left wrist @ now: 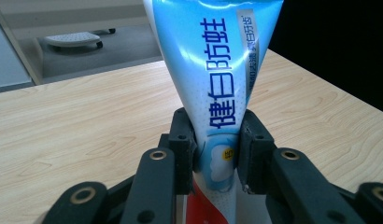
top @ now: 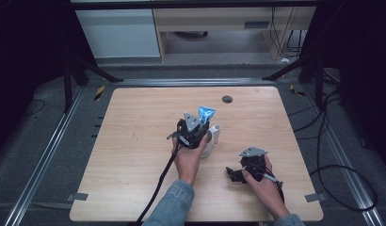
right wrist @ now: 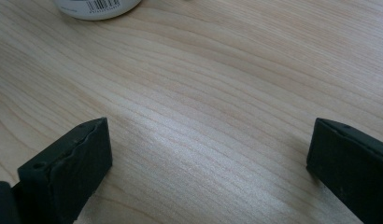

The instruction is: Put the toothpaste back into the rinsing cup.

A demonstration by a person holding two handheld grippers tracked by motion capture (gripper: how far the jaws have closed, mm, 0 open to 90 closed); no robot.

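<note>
The right gripper (top: 237,173) rests low on the table (top: 134,141) nearest the person, jaws spread wide over bare wood. Farther in, the left gripper (top: 200,126) pinches an upright blue toothpaste tube (left wrist: 217,70) near its lower end. A white cup (top: 208,146) stands right beside it, under the hand, and a small dark hole (top: 227,99) sits by the far edge.

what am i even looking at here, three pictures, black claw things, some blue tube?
A person sits at a wooden table with a hand-held gripper in each hand: black two-jaw clamps with cables. The high view looks down from above. The other two pictures come from cameras riding on each clamp, looking along its jaws. The left hand-held gripper is shut on a blue and white toothpaste tube, held upright with its flat end up. A white container stands right beside it on the table. The right hand-held gripper is open, holding nothing, low over bare wood.
</note>
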